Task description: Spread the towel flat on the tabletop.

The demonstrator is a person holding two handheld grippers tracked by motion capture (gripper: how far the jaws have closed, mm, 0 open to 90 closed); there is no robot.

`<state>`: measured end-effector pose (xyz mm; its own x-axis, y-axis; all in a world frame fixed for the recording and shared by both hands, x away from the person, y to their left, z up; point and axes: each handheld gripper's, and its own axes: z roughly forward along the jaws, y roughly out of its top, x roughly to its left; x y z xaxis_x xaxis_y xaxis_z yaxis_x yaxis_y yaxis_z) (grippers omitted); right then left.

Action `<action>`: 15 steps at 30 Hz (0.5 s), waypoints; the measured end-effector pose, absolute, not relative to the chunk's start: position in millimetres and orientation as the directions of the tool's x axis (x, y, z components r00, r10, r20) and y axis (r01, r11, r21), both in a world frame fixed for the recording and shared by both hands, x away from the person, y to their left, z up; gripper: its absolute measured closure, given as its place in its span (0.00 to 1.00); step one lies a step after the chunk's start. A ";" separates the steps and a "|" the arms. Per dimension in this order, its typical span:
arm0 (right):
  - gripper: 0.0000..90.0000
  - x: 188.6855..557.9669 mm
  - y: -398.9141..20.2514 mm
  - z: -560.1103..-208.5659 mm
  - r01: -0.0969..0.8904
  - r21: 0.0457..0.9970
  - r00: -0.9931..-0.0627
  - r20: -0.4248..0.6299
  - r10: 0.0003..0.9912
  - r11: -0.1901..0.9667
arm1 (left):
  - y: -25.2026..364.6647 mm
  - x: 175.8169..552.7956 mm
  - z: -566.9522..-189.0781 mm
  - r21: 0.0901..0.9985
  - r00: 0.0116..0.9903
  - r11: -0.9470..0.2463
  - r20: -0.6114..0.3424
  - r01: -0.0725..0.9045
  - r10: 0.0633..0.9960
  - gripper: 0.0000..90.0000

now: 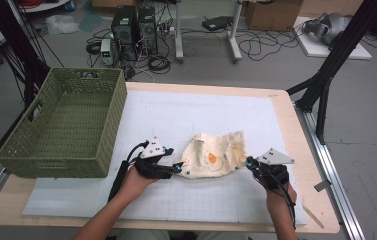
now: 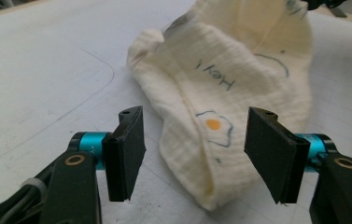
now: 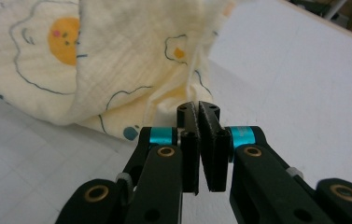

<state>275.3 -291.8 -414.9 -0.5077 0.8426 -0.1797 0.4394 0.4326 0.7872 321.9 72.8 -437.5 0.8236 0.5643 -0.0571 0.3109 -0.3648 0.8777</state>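
A crumpled cream cloth (image 1: 213, 155) printed with fried eggs lies on the white mat near the table's front. My left gripper (image 1: 178, 167) is at its left edge. In the left gripper view the cloth (image 2: 229, 70) runs down between the jaws of the left gripper (image 2: 194, 154), which stand apart with gaps on both sides, so it is open. My right gripper (image 1: 249, 161) is at the cloth's right edge. In the right gripper view the right gripper (image 3: 197, 109) has its jaws together, pinching a fold of the cloth (image 3: 117, 60) at the tips.
A green woven basket (image 1: 56, 162) stands on the table's left side, close to my left hand. The white gridded mat (image 1: 176, 110) covers most of the wooden table (image 1: 291, 125). Beyond the far edge are computers, cables and stand legs on the floor.
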 end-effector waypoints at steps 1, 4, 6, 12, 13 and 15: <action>0.96 275.0 -294.0 -416.1 0.445 0.784 -0.499 -0.184 0.847 0.433 | 70.1 323.6 -438.9 0.874 0.822 -0.369 -0.058 0.316 0.566 0.41; 0.86 273.7 -299.8 -415.1 0.442 0.805 -0.472 -0.165 0.866 0.395 | 60.0 326.7 -442.0 0.860 0.826 -0.399 -0.045 0.319 0.562 0.41; 0.79 272.5 -301.8 -412.6 0.429 0.824 -0.455 -0.157 0.876 0.371 | 52.3 327.7 -444.2 0.845 0.835 -0.434 -0.027 0.313 0.549 0.45; 0.65 271.4 -302.7 -412.9 0.411 0.839 -0.470 -0.141 0.871 0.357 | 44.8 325.2 -448.6 0.812 0.848 -0.521 0.061 0.264 0.526 0.87; 0.61 271.5 -302.2 -413.4 0.411 0.839 -0.473 -0.139 0.870 0.358 | 45.5 324.3 -447.3 0.812 0.848 -0.527 0.078 0.250 0.523 0.92; 0.55 272.5 -301.7 -414.2 0.396 0.846 -0.500 -0.127 0.857 0.357 | 49.3 323.1 -444.1 0.824 0.852 -0.513 0.073 0.241 0.519 0.94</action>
<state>272.5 -301.7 -414.2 -0.4997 0.8568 -0.1272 0.3963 0.3567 0.8460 323.1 49.3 -444.1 0.8516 0.5190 0.0734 0.2414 -0.5126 0.8240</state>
